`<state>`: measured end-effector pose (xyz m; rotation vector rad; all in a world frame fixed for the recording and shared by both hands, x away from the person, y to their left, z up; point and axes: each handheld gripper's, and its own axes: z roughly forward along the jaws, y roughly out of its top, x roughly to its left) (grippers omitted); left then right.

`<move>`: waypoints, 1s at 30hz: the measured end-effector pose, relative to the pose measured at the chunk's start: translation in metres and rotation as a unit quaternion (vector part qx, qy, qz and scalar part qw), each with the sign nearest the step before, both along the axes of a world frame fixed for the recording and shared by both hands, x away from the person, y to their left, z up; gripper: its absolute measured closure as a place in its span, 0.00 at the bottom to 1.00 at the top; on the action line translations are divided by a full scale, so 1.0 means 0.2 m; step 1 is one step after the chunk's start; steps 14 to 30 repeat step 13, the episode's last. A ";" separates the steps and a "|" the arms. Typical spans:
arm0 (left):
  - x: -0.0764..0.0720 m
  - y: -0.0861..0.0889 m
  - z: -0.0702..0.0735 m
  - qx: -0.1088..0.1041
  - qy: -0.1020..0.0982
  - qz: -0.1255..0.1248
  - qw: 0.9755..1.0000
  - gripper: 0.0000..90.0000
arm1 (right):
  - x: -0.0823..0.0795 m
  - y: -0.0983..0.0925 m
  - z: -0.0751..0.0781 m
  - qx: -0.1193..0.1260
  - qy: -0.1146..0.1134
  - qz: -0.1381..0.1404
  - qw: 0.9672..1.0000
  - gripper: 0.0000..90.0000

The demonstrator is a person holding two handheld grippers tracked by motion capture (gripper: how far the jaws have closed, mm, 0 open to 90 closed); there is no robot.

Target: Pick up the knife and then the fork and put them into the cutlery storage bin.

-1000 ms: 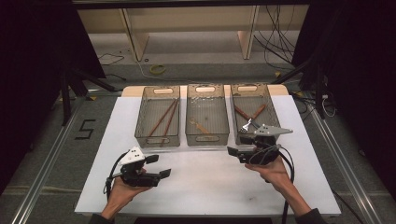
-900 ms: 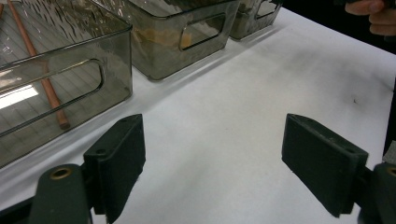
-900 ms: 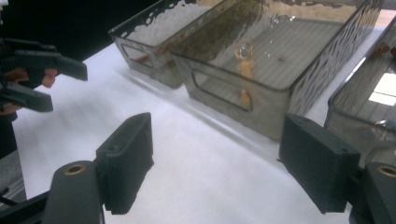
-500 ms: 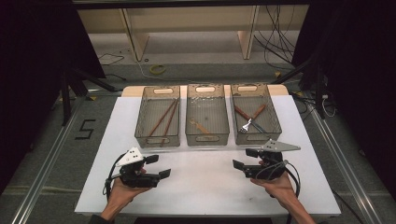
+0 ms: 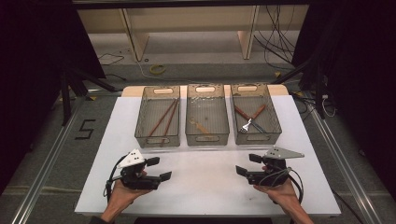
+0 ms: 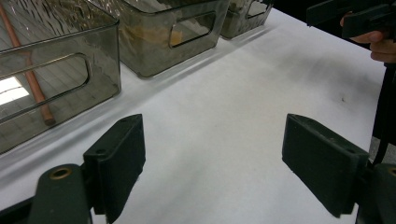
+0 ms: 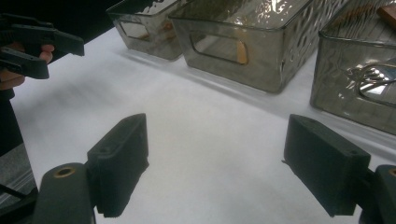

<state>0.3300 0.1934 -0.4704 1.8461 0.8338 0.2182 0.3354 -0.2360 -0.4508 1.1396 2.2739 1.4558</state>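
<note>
Since a second ago the right gripper (image 5: 248, 164) has drawn back from the right bin (image 5: 275, 122) toward the near edge of the white table (image 5: 205, 182), and its jaws have just been opening; they now stand wide apart with nothing between them, only bare tabletop showing between the pads in the right gripper view. The left gripper (image 5: 156, 169) has kept its place near the table's front edge at about seven o'clock, its jaws likewise spread wide and empty. The two grippers face each other, well apart, the right one at about five o'clock. Beyond them, toward twelve o'clock, three smoky clear bins stand side by side in a row. The right bin, nearest the right gripper, holds a metal fork (image 5: 246, 125) lying among wooden-handled utensils (image 5: 258, 111) that cross one another. The middle bin (image 5: 207, 134) holds one small wooden utensil (image 5: 200, 125) lying near its front wall. The left bin (image 5: 140, 122) holds long reddish-brown chopsticks (image 5: 163, 117) lying slantwise from its near end to the far right corner.
</note>
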 end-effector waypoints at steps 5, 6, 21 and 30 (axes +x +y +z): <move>0.00 0.00 0.00 0.000 -0.001 0.001 1.000 0.23 | 0.00 0.00 0.00 -0.001 -0.002 -0.001 1.000 0.25; 0.00 0.00 0.00 0.000 -0.001 0.001 1.000 0.23 | 0.00 0.00 0.00 0.001 -0.003 -0.002 1.000 0.25; 0.00 0.00 0.00 0.001 -0.001 0.001 1.000 0.23 | 0.00 -0.01 0.00 0.002 -0.005 -0.005 1.000 0.25; 0.00 0.00 0.00 0.001 -0.001 0.001 1.000 0.23 | 0.00 -0.01 0.00 0.002 -0.005 -0.005 1.000 0.25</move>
